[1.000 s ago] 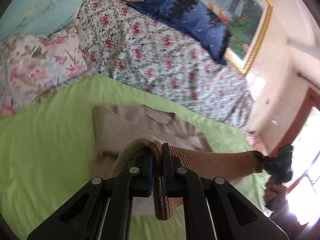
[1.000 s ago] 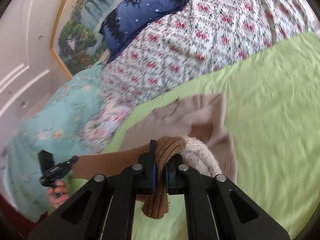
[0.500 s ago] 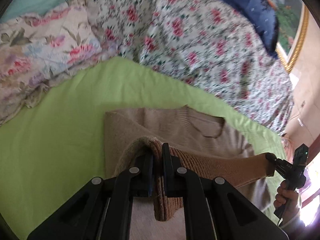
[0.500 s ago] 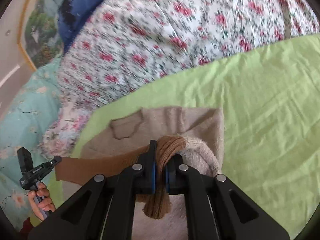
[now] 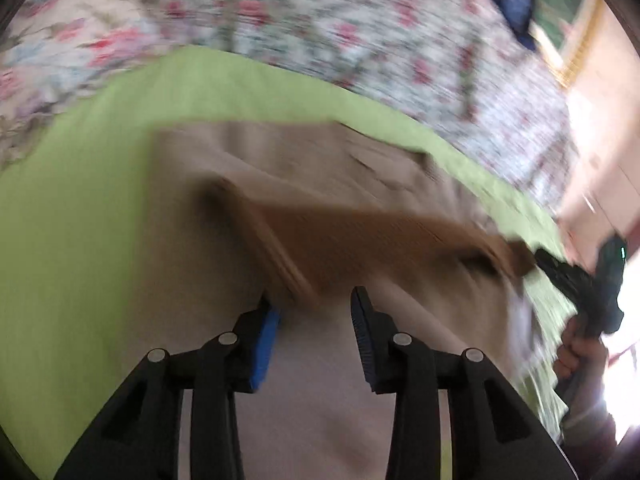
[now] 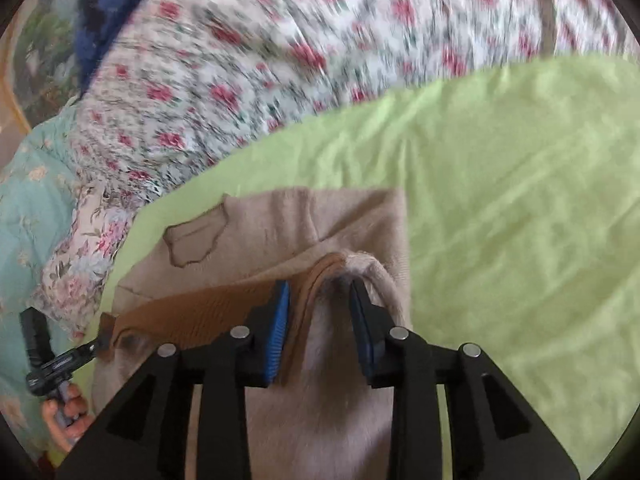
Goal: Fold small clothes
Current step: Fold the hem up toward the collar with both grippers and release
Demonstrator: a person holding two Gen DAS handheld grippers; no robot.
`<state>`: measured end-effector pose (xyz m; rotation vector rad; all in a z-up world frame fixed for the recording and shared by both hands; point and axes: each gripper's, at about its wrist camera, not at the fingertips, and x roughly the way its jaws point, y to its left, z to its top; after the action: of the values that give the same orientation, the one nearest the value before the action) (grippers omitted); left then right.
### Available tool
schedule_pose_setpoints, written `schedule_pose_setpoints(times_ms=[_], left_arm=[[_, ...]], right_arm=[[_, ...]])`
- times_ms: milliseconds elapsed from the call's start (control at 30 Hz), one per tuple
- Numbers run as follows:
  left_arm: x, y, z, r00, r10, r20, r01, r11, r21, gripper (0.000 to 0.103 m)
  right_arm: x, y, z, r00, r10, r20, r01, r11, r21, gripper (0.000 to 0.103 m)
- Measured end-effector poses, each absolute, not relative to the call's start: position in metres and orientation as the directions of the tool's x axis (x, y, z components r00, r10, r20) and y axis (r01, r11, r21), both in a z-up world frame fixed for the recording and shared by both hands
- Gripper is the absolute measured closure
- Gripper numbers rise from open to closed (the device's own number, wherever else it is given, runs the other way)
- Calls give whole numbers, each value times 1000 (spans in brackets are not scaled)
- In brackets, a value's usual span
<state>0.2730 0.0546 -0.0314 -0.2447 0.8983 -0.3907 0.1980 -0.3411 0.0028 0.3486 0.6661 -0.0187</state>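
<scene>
A beige knit sweater (image 6: 280,232) lies flat on the green bedsheet (image 6: 500,184), neckline toward the floral quilt (image 6: 280,48). Its brown ribbed hem band (image 6: 192,312) is folded up over the body and lies across the garment from one gripper to the other. The left gripper (image 5: 316,320) has its jaws apart, with the hem's end lying just ahead of the gap; the left view is badly motion-blurred. The right gripper (image 6: 320,316) is likewise spread, the hem corner lying loose between its pads and not pinched. Judgement: the bottom-to-top fold is at the release stage. The next move calls for backing both grippers clear without dragging the hem, then checking edge alignment before any further fold.
</scene>
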Motion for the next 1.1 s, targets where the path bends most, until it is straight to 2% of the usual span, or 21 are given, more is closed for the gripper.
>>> schedule_pose_setpoints(times_ms=[67, 133, 233, 333, 367, 400, 467, 533, 567, 633, 667, 700, 767, 1100], left_arm=[[265, 32, -35, 527, -466, -711, 287, 885, -367, 65], [267, 10, -41, 490, -473, -732, 325, 878, -351, 65], [284, -3, -47, 489, -409, -770, 340, 903, -264, 66], [312, 14, -39, 505, -377, -777, 305, 920, -248, 69], [321, 22, -36, 525, -342, -779, 274, 935, -225, 69], [332, 32, -34, 544, -305, -782, 241, 949, -202, 67], [354, 57, -34, 594, -170, -787, 127, 985, -117, 64], [370, 87, -35, 594, -187, -782, 63, 980, -187, 67], [375, 103, -36, 586, -229, -777, 29, 964, -263, 76], [369, 115, -33, 597, -260, -759, -3, 945, -326, 77], [361, 116, -29, 613, -251, -749, -11, 945, -327, 70], [349, 114, -25, 629, -234, -741, -15, 950, -313, 59], [322, 109, -21, 645, -247, -723, -3, 946, -326, 50], [189, 76, -29, 618, -362, -698, 65, 908, -414, 48]], right_arm=[[191, -309, 6, 775, 195, -601, -11, 955, 295, 70], [200, -267, -6, 664, 321, -675, -183, 945, 270, 70], [218, -229, -29, 542, 335, -771, -312, 932, 185, 70], [243, -241, -35, 549, 275, -789, -266, 953, 148, 70], [253, -253, -33, 567, 252, -784, -225, 963, 147, 70], [265, -269, -31, 595, 163, -787, -143, 985, 96, 70], [281, -297, -28, 624, 57, -779, -11, 998, 64, 70], [289, -330, -22, 652, 4, -758, 122, 986, 110, 70], [288, -345, -19, 665, -14, -747, 182, 973, 143, 70], [279, -361, -11, 685, -26, -728, 243, 950, 195, 70], [271, -364, -7, 696, -24, -717, 254, 943, 215, 70], [263, -362, -5, 705, -8, -709, 240, 944, 228, 69], [248, -356, -4, 705, 19, -709, 215, 947, 239, 63], [159, -288, -15, 682, 90, -726, 137, 959, 248, 54]])
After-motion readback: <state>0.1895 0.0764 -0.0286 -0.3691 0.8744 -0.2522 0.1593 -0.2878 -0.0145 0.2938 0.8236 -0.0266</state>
